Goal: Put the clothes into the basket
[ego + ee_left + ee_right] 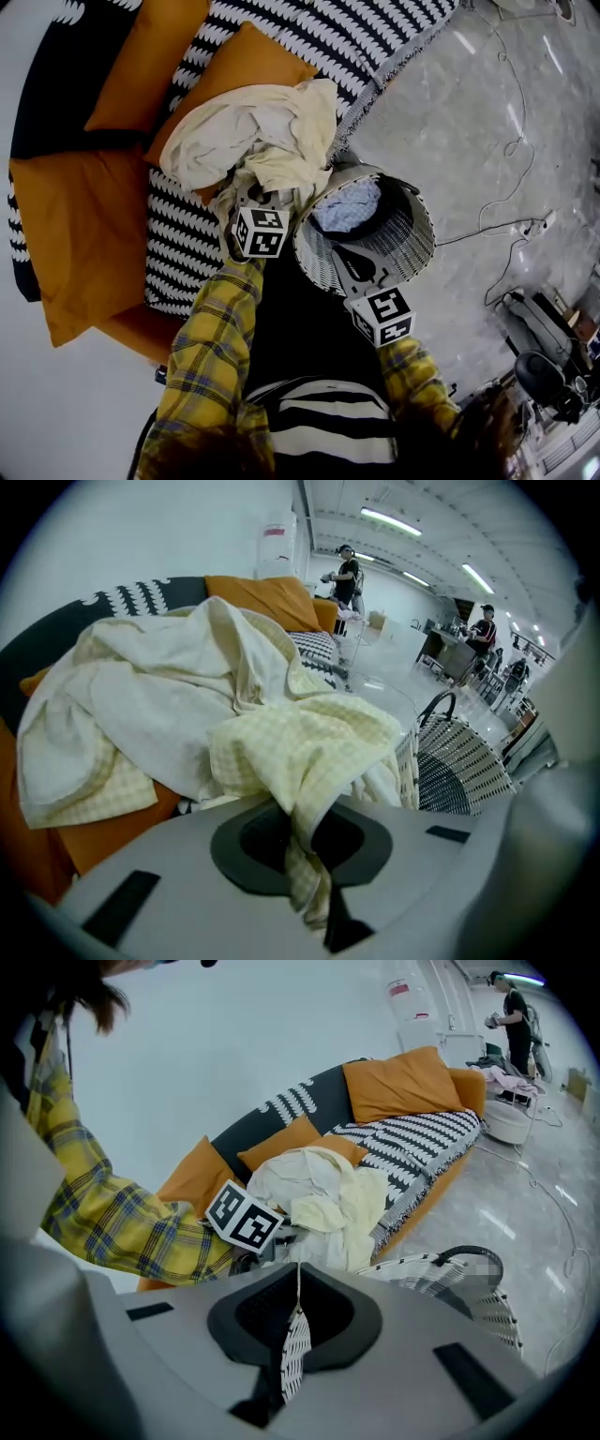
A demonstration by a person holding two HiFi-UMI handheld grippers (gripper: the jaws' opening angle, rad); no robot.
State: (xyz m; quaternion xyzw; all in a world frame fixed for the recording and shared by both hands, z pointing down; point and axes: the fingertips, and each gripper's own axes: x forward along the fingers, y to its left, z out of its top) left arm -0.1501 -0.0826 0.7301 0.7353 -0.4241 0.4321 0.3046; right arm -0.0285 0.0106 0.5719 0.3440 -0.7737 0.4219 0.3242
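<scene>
A heap of cream and pale-yellow clothes (262, 141) lies on the sofa's patterned throw. My left gripper (258, 202) reaches into the heap's near edge. In the left gripper view it (305, 855) is shut on a fold of yellow checked cloth (300, 752), which runs down between the jaws. The black-and-white woven basket (412, 246) stands on the floor beside the sofa with a blue-white garment (347, 208) inside. My right gripper (352, 267) is at the basket's near rim. In the right gripper view it (292, 1335) is shut on a strip of the woven basket wall (294, 1349).
Orange cushions (66, 234) and a black-and-white throw (183, 244) cover the sofa. A thin cable (511, 187) trails over the grey marble floor to the right of the basket. People stand far off (349, 574) in the hall.
</scene>
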